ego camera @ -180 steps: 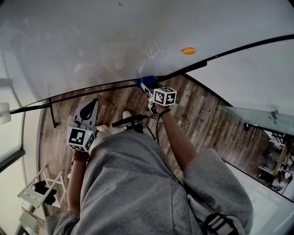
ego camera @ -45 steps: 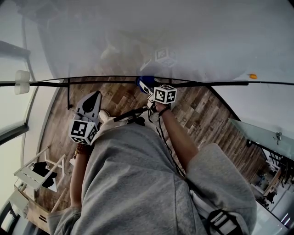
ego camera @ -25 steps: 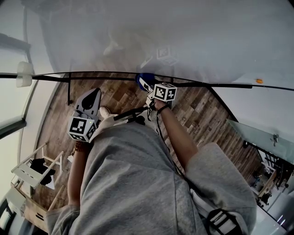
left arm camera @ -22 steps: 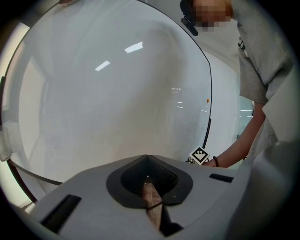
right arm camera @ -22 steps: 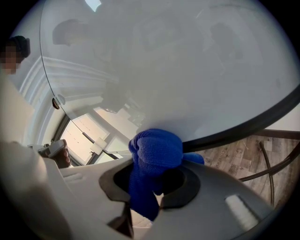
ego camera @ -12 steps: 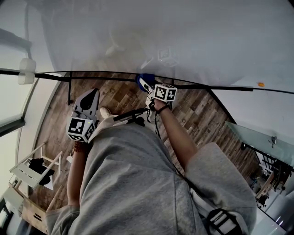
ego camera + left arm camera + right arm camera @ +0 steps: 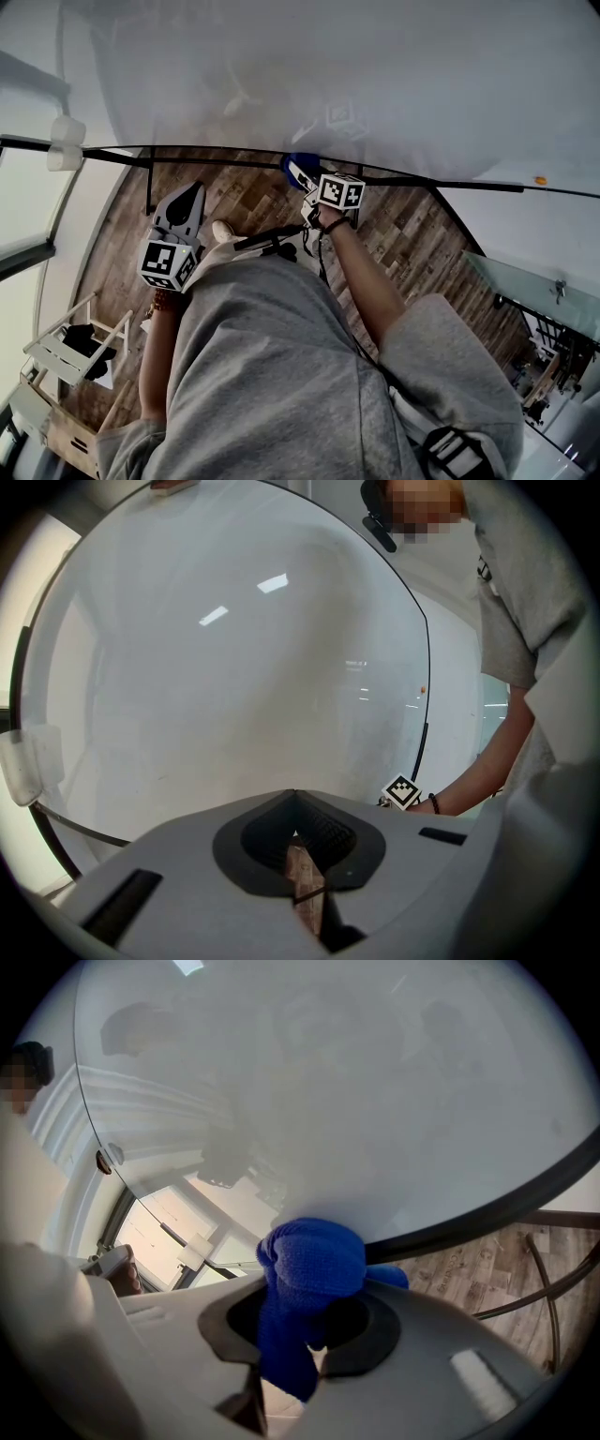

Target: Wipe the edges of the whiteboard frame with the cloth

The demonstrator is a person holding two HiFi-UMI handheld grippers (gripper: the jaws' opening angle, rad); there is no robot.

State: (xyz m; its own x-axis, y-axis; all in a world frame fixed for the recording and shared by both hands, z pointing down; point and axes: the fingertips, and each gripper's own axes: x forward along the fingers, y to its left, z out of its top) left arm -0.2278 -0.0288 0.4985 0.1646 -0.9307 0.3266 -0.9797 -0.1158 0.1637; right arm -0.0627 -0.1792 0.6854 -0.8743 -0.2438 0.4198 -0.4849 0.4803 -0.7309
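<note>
Blue cloth (image 7: 311, 1265) is bunched between the jaws of the right gripper (image 7: 302, 178), which are clamped on it. Its wad presses against the black whiteboard frame (image 7: 431, 184) at the board's lower edge. That edge runs left to right across the head view, so the cloth sits on it just ahead of the jaws, with frame stretching away on both sides. The coming stroke will probably follow this long axis sideways. The left gripper (image 7: 187, 199) hangs to the left and nearer the person, short of the frame, its jaws closed together on nothing, above the wooden floor (image 7: 412, 234).
</note>
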